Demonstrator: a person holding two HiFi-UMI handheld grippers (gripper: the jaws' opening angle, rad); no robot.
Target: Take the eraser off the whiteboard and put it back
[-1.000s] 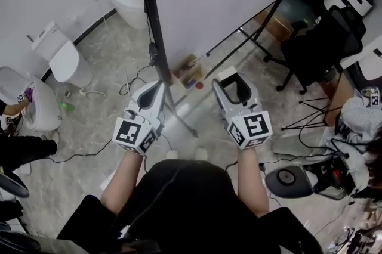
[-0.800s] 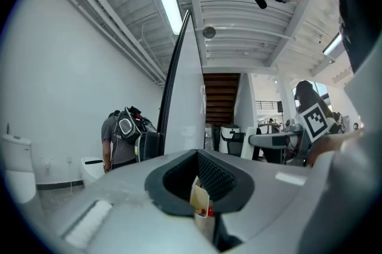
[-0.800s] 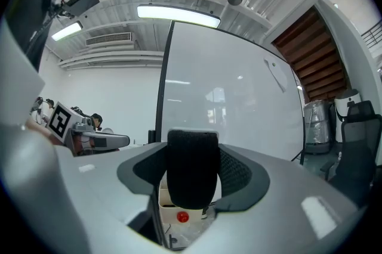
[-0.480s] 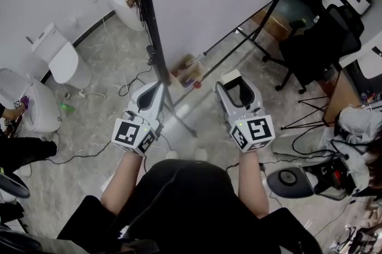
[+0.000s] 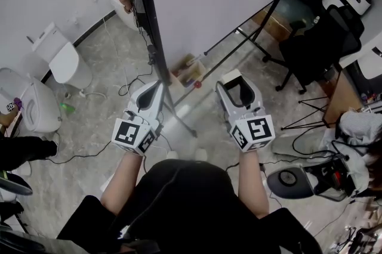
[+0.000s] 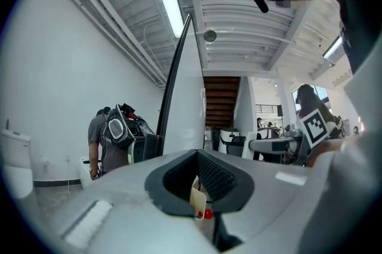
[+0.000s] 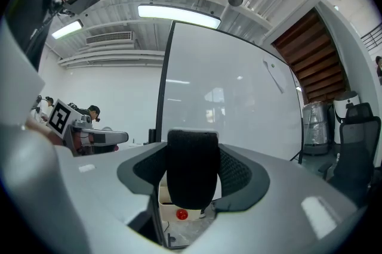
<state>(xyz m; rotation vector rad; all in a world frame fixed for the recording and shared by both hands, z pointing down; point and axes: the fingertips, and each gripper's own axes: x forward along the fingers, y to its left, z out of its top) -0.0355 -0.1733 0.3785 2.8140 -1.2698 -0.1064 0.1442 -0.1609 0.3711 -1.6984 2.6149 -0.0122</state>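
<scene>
Black eraser (image 7: 191, 169) is clamped in the right hand-held gripper (image 5: 234, 83), jaws wide; left hand-held gripper (image 5: 157, 87) closed, empty.

We found the whiteboard (image 7: 239, 86) smooth and glossy, its white face carrying pale reflections, while its frame (image 5: 146, 14) looked like dark, matt metal. The eraser (image 7: 192, 166) was matt black with a fine, felt-like nap and a smooth white edge that looked like plastic. The shells of the left gripper (image 5: 156, 89) and right gripper (image 5: 234, 81) were smooth grey plastic with a soft sheen. Their pads (image 7: 236, 172) were black, with a rough, dotted, rubbery-looking texture. The floor (image 5: 107, 62) looked like pale veined stone, smooth and faintly shiny.
</scene>
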